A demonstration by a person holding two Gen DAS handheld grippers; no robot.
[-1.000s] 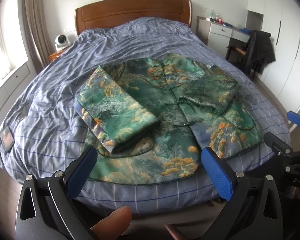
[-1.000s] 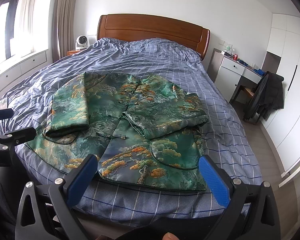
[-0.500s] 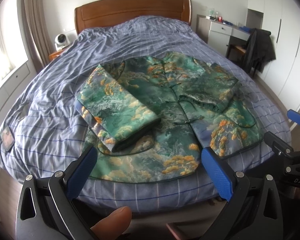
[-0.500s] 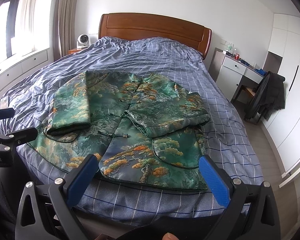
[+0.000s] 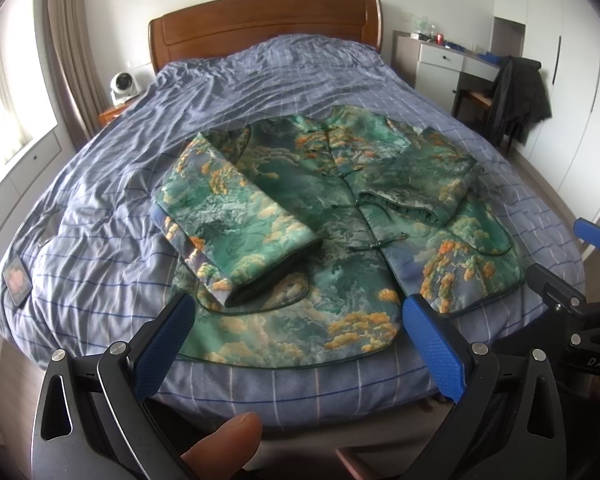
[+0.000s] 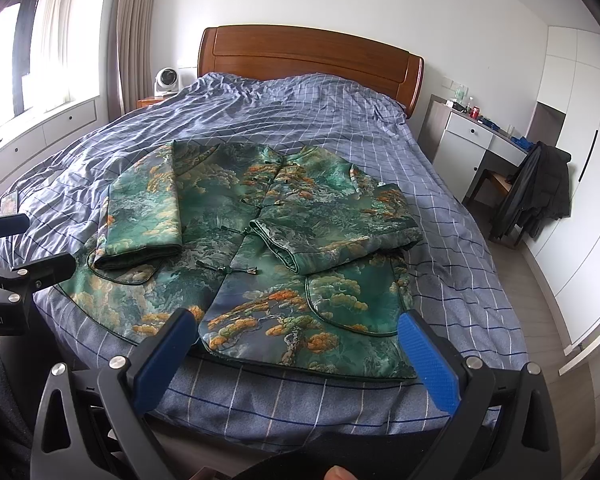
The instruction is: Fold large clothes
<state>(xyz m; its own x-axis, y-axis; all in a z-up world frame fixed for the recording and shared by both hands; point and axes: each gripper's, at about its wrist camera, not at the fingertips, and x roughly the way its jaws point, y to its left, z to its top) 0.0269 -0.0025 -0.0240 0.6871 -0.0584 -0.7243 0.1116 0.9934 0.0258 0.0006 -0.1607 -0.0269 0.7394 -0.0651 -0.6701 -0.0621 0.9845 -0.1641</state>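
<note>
A green jacket (image 5: 332,216) (image 6: 236,216) with orange tree print lies flat on the bed, front up, both sleeves folded in over its body. Its hem faces me near the foot of the bed. My left gripper (image 5: 296,312) hovers open just short of the hem's left part, nothing between its blue pads (image 5: 432,348). My right gripper (image 6: 292,328) is open too, over the hem's right part, empty. Each gripper shows at the edge of the other's view.
The bed (image 5: 100,216) has a blue checked duvet and a wooden headboard (image 6: 308,52). A phone (image 5: 17,280) lies on its left edge. A white desk (image 6: 472,136) and a chair with a dark coat (image 6: 540,196) stand to the right. A fan (image 6: 166,80) is by the headboard.
Both grippers have drawn slightly nearer to the jacket's hem. The jacket has not moved and both grippers stay open.
</note>
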